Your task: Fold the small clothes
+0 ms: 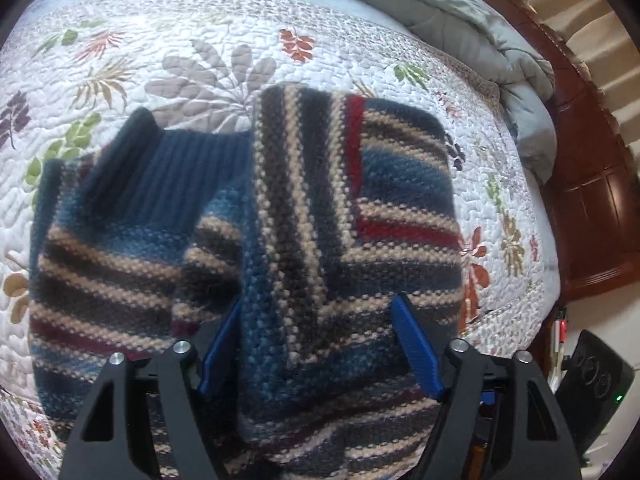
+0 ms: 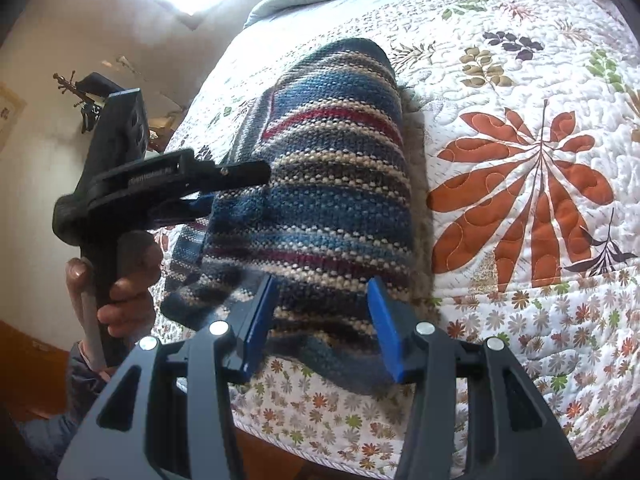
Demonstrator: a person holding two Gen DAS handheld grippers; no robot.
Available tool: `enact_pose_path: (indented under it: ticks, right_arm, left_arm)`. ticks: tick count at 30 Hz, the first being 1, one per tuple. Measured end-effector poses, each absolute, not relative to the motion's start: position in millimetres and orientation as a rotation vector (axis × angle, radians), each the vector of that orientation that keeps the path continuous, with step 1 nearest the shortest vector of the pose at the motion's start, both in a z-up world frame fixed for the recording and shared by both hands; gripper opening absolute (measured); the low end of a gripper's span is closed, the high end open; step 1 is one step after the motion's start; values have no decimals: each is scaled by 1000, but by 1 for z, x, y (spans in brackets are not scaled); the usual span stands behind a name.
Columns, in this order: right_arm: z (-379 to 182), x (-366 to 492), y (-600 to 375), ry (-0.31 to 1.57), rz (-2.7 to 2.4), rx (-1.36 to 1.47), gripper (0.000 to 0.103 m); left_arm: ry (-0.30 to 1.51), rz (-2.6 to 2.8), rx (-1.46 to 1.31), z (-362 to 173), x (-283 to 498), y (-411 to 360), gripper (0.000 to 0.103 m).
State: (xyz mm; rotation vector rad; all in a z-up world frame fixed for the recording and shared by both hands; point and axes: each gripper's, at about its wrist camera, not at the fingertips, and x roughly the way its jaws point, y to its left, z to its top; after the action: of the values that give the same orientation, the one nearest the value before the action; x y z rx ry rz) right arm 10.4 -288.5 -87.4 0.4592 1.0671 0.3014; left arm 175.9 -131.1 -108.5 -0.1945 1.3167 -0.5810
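Striped knit sweater lies half-folded near the quilt's edge; your left gripper and right gripper straddle it, jaws parted, apparently gripping nothing, positioned for the next fold.

One striped sweater, one floral quilt, one grey blanket (bunched), two claws, left and right

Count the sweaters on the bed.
1: a striped sweater lying on the floral quilt near the bed's edge, partly folded. Anything under it is hidden.
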Motion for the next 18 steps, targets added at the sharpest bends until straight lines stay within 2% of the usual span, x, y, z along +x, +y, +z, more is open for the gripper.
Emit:
enact_pose_path:
  ticks: [1,2,3,4,9,13,15,18]
  right_arm:
    - [-88,10,-288,1067,302,458,49]
    - [-88,9,-289,1067,302,460,49]
    - [-89,8,-289,1066,303,465,49]
    - [-89,7,-289,1065,302,468,49]
    - [-83,2,-287,1046,326,472,51]
    - [-83,7,-274,1058,329,446,51]
    - [-88,11,-268,1077,324,440,51]
    - [-93,12,-265,1095,307,427,51]
  left_arm:
    - [1314,-601,-198,-106,174,-133,56]
    - [1316,-617,-201,-104,173,-134,35]
    - [1319,-617,-202,-101,172,-134,23]
    - [1314,-593,-195,-96,171,-132,18]
    - [1216,-595,-229,-63,160,-101,16]
    - [1300,-539,-184,-94,172,-95,18]
    - [1361,-530,-216,-122,182,-93,22]
    - [1338,-555,-252,-119,178,-88,33]
